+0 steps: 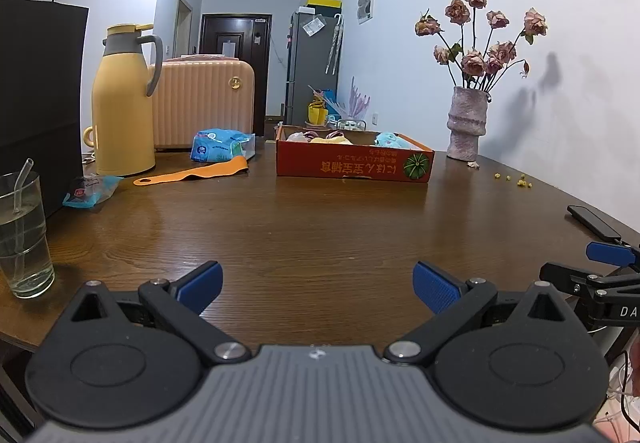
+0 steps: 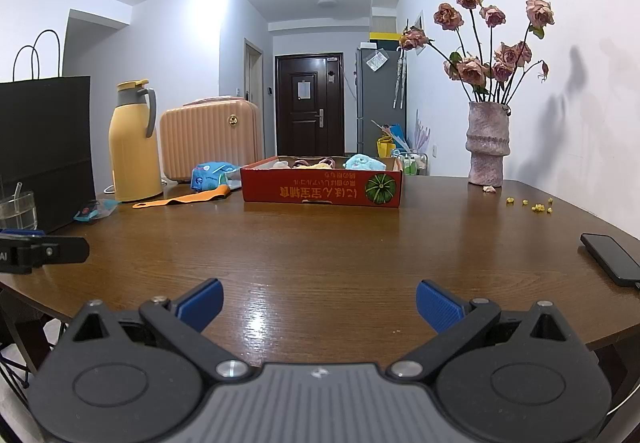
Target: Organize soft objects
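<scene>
Both claws, left claw (image 1: 318, 285) and right claw (image 2: 319, 303), gape wide, empty. We reach toward the red box (image 2: 320, 191) at twelve o'clock, keeping low over the bench (image 2: 320, 251), and pinch its blue plush toy (image 2: 364, 162) gently.

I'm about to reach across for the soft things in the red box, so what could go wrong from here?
1. The tall pinkish ceramic vase of dried roses stands just right of the red cardboard box; a wide swing by the open right gripper could tip it.
2. The clear glass of water with a straw sits near the table edge beside the open left gripper; a bump may spill it.
3. The black phone lies close to the right edge.
</scene>
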